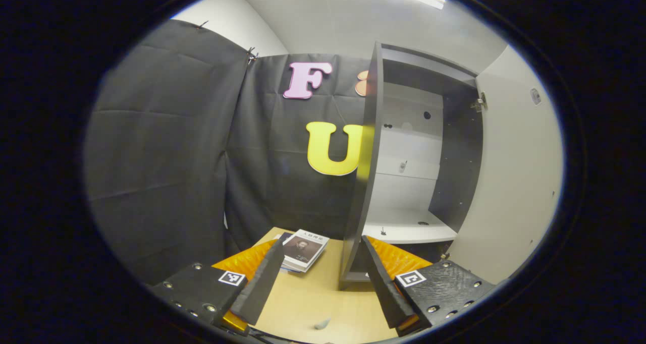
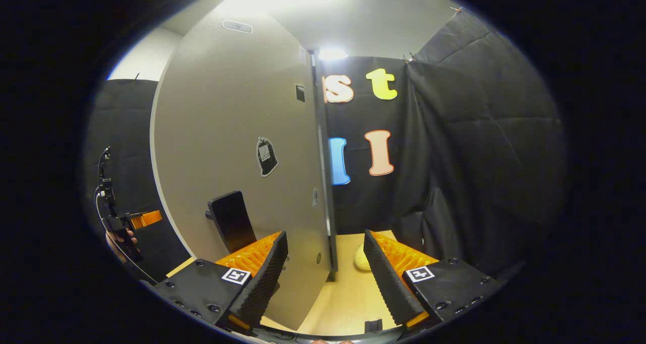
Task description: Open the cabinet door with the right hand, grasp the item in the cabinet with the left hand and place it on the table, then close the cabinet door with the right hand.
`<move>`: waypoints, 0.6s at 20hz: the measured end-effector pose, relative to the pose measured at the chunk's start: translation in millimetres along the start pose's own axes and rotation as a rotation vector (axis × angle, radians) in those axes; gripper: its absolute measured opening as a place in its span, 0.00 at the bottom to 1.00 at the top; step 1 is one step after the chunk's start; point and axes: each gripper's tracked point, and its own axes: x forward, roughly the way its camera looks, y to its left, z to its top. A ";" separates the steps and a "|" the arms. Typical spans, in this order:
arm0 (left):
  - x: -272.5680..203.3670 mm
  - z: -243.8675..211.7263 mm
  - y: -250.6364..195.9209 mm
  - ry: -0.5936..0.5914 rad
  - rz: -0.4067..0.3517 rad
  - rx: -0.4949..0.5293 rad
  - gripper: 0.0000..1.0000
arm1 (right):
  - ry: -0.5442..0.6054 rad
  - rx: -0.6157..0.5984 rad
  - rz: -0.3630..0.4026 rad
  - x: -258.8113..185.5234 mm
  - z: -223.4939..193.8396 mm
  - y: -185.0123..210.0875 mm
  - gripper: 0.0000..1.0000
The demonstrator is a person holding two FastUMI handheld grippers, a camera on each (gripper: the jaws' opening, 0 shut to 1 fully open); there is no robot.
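The dark cabinet [image 1: 371, 147] stands open on the table, its white door [image 1: 509, 182] swung out to the right. Its white shelf [image 1: 409, 230] holds nothing I can make out. A book [image 1: 304, 249] lies flat on the wooden table [image 1: 318, 293], just left of the cabinet. My left gripper [image 1: 323, 243] hovers open over the table, pointing between book and cabinet and holding nothing. In the right gripper view, the door [image 2: 237, 132] shows its outer face with a black handle [image 2: 231, 220]. My right gripper [image 2: 325, 235] is open, with the door's free edge [image 2: 325, 192] between its fingers.
The left gripper [image 2: 144, 219], held in a hand, appears at the far left of the right gripper view. A pale yellowish object [image 2: 360, 259] lies on the table beyond the door's edge. A small grey object [image 1: 323, 324] rests near the table's front. Black cloth walls close the booth.
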 end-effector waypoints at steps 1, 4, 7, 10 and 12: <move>1.3 -1.2 7.4 0.002 0.004 -0.003 0.89 | 0.002 -0.004 0.012 2.0 0.9 9.1 0.96; 3.8 -9.9 31.6 0.015 0.028 0.006 0.89 | -0.009 -0.037 0.024 7.4 1.8 30.7 0.96; 4.3 -22.1 45.6 0.043 0.024 0.008 0.89 | -0.015 -0.003 0.032 14.2 -3.0 50.1 0.96; 5.9 -26.9 61.7 0.059 0.019 0.019 0.92 | -0.016 0.041 0.041 25.4 -5.0 69.4 0.96; 7.3 -27.9 72.1 0.062 0.014 0.025 0.93 | -0.024 0.046 0.047 33.2 -4.5 82.5 0.96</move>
